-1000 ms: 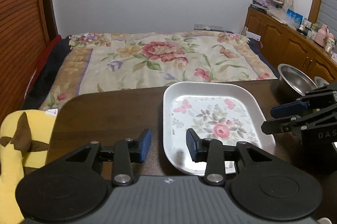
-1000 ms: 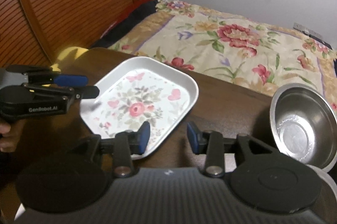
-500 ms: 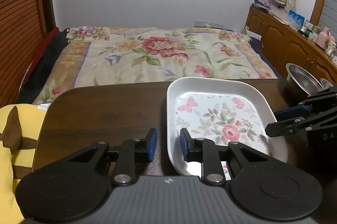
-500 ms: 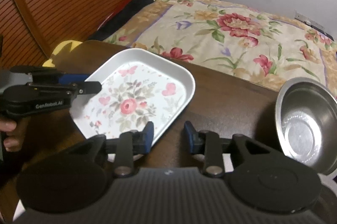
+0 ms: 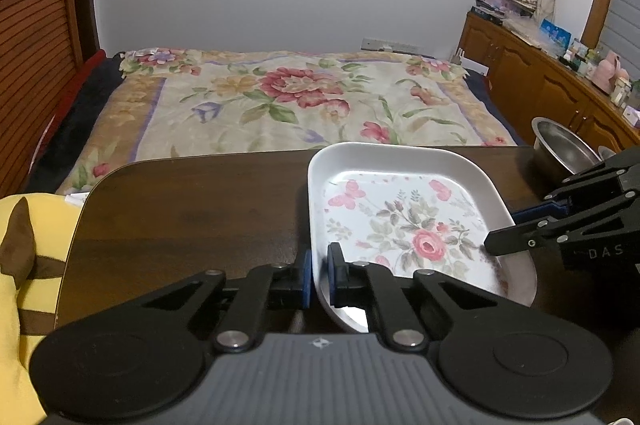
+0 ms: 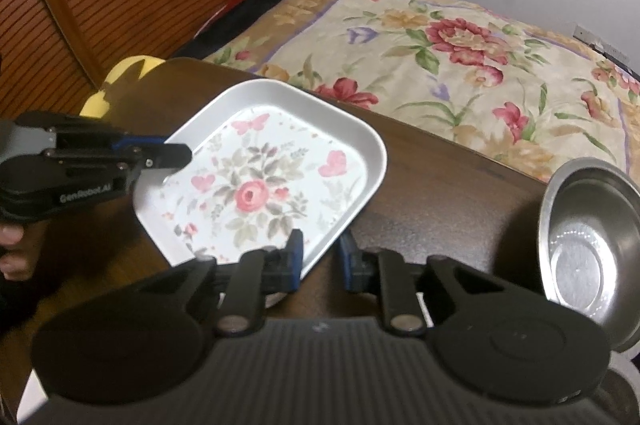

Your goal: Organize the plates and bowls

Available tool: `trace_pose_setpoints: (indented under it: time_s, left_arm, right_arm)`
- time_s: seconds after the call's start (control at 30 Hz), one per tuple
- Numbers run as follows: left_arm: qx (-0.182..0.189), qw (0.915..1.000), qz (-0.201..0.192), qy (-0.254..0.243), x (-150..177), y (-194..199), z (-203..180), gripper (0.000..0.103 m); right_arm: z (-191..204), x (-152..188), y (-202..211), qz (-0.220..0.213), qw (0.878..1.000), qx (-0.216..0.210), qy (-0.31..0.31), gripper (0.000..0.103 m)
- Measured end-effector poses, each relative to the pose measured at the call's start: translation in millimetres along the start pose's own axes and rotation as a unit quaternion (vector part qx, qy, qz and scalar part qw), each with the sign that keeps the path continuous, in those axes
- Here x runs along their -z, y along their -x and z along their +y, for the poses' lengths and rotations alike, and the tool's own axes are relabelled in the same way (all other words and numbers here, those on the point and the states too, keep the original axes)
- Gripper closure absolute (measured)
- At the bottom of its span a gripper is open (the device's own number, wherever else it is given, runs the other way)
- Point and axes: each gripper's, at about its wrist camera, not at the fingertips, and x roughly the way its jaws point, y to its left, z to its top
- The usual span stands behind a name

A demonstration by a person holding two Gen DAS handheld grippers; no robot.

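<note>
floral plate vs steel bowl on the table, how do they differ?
The floral plate is white, squarish with rounded corners and shallow; the steel bowl is bare metal, round and deep. The plate has a printed rose and butterflies; the bowl is plain. The left gripper and right gripper are each shut on the plate's rim; nothing grips the bowl. Both are empty, on the dark wooden table.

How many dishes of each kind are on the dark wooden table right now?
White rectangular floral-print plate: 1
Round stainless steel bowl: 1
Total: 2 dishes in clear view; a sliver of something at the left wrist view's right edge cannot be identified.
</note>
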Motion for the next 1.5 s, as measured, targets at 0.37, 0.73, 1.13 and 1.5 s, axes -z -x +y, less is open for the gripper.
trace_pose_setpoints:
  time_s: [0.37, 0.73, 1.13, 1.5]
  left_arm:
    - [0.013, 0.9998, 0.010, 0.010, 5, 7, 0, 0.095]
    - [0.012, 0.9998, -0.005, 0.018, 12, 55, 5, 0.095]
    - [0.015, 0.9990, -0.038, 0.018, 23, 115, 0, 0.094]
    - [0.016, 0.9985, -0.051, 0.011, 35, 152, -8, 0.094]
  right_arm:
    - [-2, -1, 0, 0.003, 1.000, -0.010, -0.001, 0.084]
    - [10, 6, 26, -0.025, 0.999, -0.038, -0.015, 0.084]
    - [35, 16, 69, -0.060, 0.997, -0.039, -0.009, 0.084]
    - [49, 27, 96, -0.079, 0.996, -0.037, -0.003, 0.084]
